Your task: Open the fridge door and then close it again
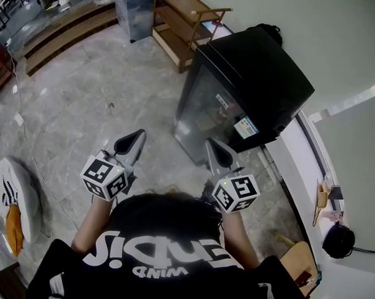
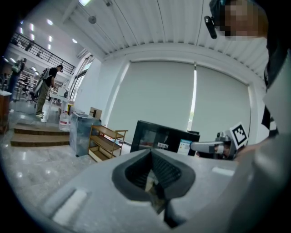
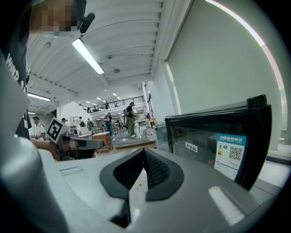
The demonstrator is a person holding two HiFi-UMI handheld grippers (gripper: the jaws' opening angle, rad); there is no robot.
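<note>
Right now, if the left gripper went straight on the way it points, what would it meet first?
Most likely the black fridge: its glass door stands dead ahead beyond the shut jaws of the left gripper, with only bare floor between. Depth is hard to judge from here.

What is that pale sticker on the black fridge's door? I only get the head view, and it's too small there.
Observer: The right gripper view shows the sticker is blue and white, with a square code printed on it.
Operator: Are the grippers holding anything?
Observer: No. In their own views, the left gripper and right gripper are both shut and empty.
Operator: Is anyone else around?
Observer: Yes. The left gripper view shows a person standing beyond the steps.
</note>
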